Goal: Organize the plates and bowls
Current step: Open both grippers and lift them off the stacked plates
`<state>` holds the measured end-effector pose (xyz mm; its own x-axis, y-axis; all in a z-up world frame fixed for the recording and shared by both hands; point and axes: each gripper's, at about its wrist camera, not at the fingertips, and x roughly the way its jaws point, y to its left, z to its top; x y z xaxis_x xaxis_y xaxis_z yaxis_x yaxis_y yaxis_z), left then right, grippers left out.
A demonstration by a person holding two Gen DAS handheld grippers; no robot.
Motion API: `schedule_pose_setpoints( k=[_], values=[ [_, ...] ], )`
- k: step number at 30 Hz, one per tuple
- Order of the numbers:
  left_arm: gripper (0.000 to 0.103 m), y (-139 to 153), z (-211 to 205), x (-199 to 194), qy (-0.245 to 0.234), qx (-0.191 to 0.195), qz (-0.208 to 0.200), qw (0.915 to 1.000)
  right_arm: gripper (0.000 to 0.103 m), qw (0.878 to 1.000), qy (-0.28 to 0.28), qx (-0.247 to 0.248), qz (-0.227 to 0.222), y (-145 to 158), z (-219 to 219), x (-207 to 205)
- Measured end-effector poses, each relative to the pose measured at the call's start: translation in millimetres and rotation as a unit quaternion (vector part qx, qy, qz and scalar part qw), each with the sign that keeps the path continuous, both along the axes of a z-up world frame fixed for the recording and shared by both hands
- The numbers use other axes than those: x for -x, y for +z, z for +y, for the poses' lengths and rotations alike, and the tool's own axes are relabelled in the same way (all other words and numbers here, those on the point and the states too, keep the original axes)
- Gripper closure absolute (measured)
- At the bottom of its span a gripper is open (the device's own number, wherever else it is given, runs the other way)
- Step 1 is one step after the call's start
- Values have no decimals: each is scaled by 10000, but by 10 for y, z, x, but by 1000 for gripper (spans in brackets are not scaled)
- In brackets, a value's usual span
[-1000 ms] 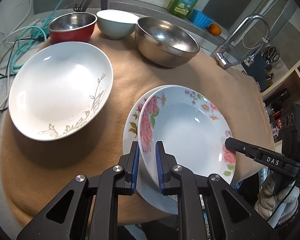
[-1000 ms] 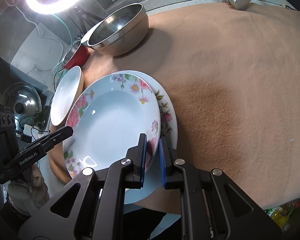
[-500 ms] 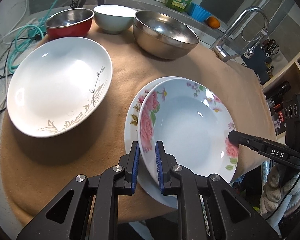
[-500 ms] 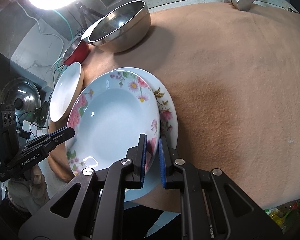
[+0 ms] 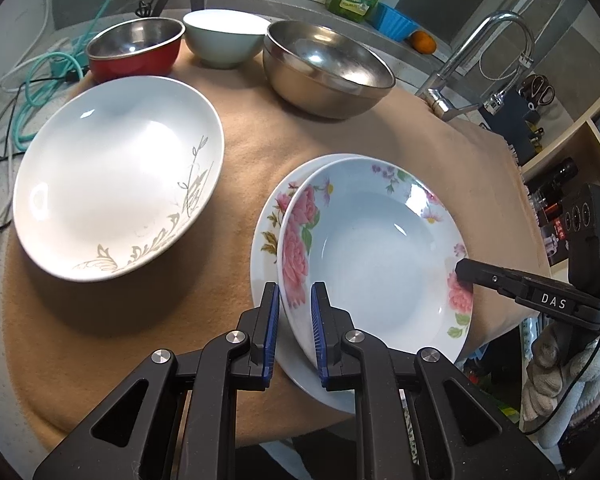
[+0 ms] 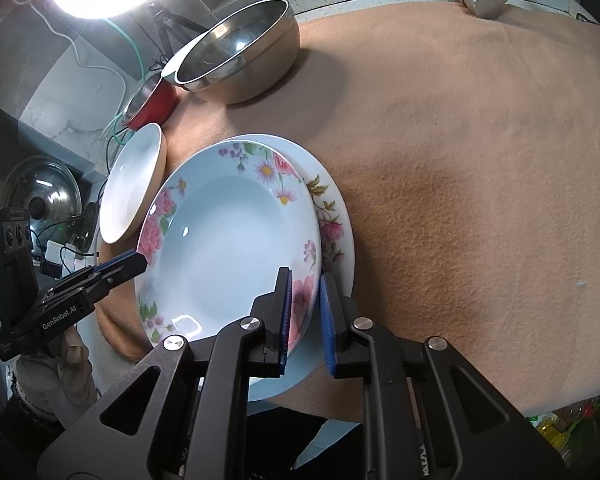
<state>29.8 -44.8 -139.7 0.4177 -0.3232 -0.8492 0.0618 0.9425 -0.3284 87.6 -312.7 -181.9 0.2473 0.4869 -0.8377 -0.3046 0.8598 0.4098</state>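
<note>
A deep plate with pink flowers (image 5: 380, 256) lies nested on a flatter flowered plate (image 5: 266, 216) on the tan cloth. My left gripper (image 5: 294, 292) is shut on the deep plate's near-left rim, one pad inside and one under it. In the right wrist view the deep plate (image 6: 228, 252) has its near-right rim between the pads of my right gripper (image 6: 305, 280). Those jaws are opening, and a thin gap shows beside the outer pad. Each gripper shows at the plate's far edge in the other's view.
A large white plate with a gold pattern (image 5: 116, 176) sits to the left. Behind stand a red bowl (image 5: 136, 48), a pale green bowl (image 5: 224, 36) and a big steel bowl (image 5: 328, 68). A tap (image 5: 480, 60) rises at the right; the cloth's edge (image 5: 512, 184) drops off there.
The deep flowered plate has settled a little lower and flatter onto the plate beneath. The right gripper's pads stand slightly wider apart than before.
</note>
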Motion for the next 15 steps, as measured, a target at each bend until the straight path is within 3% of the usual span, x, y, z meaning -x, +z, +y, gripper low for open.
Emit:
schedule_pose_setpoints(
  k=[4,8,15],
  values=[
    [89,55,31,-4,6,16,-91,10000,87,9999,-79,26,-107,70,-9,5],
    [89,131,87,-12,60,97,-179,9998,66,9989,-138,79,-451,262,6,16],
    [88,254,368,2,419,196,-382,9982,48,9940,258,63,-1064,612,344,101]
  ],
)
